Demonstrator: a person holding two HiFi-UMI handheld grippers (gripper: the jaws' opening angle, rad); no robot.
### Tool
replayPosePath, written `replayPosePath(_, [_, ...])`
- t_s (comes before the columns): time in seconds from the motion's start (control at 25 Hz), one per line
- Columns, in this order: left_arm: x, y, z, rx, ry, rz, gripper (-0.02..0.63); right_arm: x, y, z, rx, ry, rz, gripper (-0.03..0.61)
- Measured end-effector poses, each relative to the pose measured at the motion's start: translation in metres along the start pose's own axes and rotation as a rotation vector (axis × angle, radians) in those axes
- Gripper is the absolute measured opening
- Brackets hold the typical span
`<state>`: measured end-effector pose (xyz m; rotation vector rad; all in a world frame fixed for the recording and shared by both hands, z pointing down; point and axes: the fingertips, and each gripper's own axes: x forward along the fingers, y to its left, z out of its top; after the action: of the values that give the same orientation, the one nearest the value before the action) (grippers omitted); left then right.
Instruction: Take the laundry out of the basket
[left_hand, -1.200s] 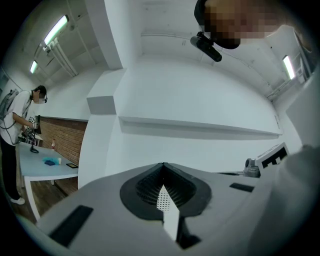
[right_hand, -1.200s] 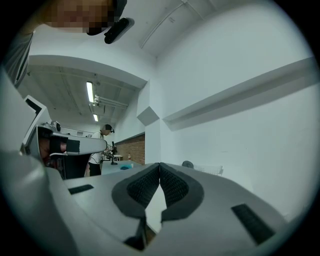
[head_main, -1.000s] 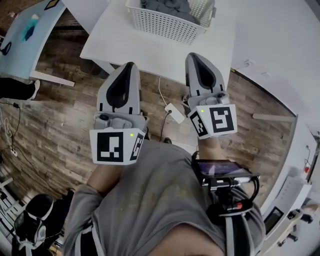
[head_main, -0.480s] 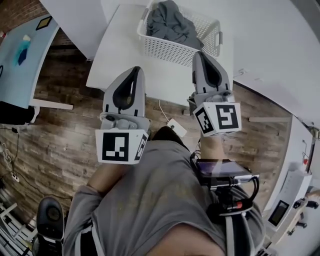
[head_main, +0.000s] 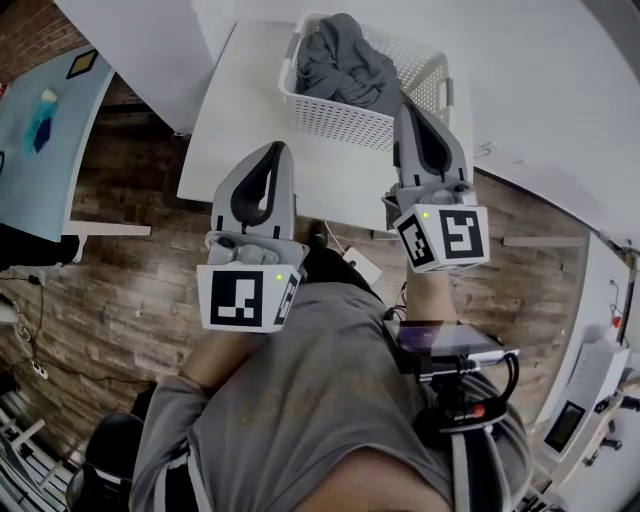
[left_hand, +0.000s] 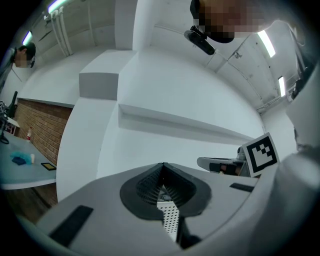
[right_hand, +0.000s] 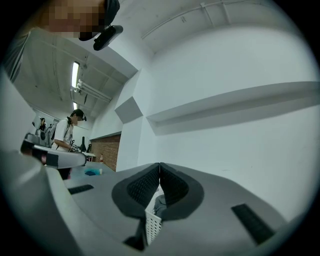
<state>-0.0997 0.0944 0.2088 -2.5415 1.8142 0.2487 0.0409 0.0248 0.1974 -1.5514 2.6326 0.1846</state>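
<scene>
Both sets of jaws are shut and empty: left gripper (head_main: 274, 148), right gripper (head_main: 410, 102). Laundry (head_main: 345, 62) sits in basket (head_main: 338, 126) at twelve o'clock on table (head_main: 238, 135). Advised: open jaws first, then descend onto the cloth's peak.

White basket (head_main: 340, 122) sits on a white table (head_main: 235, 130), with grey laundry (head_main: 345, 65) heaped inside. Both grippers point at it, jaws pinched together with nothing in them. The right gripper (head_main: 410, 103) has its tip over the basket's near right corner, can't tell if it's touching. The left gripper (head_main: 277, 148) is nearer and to the left, over bare table. Wood floor (head_main: 110, 280) below, small white box (head_main: 362, 266) on it. Blue table (head_main: 40, 140) far left.
</scene>
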Motion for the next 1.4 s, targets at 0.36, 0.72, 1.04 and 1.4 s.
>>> replayPosePath(0.36, [0.057,0.012,-0.003,0.016,0.028,-0.005,0.008,0.033,-0.036,-0.017,0.029,0.023,-0.025,0.008])
replayPosePath(0.72, [0.128,0.006,-0.001,0.072,0.061,0.024,0.008,0.077,-0.084,-0.029,0.095,0.015,0.018,0.008])
replayPosePath(1.04, [0.155,0.02,0.001,0.094,0.075,0.064,0.008,0.114,-0.084,-0.036,0.114,0.019,0.09,0.009])
replayPosePath(1.4, [0.167,0.064,-0.007,0.056,0.082,0.072,0.008,0.158,-0.06,-0.07,0.07,0.129,0.143,0.163])
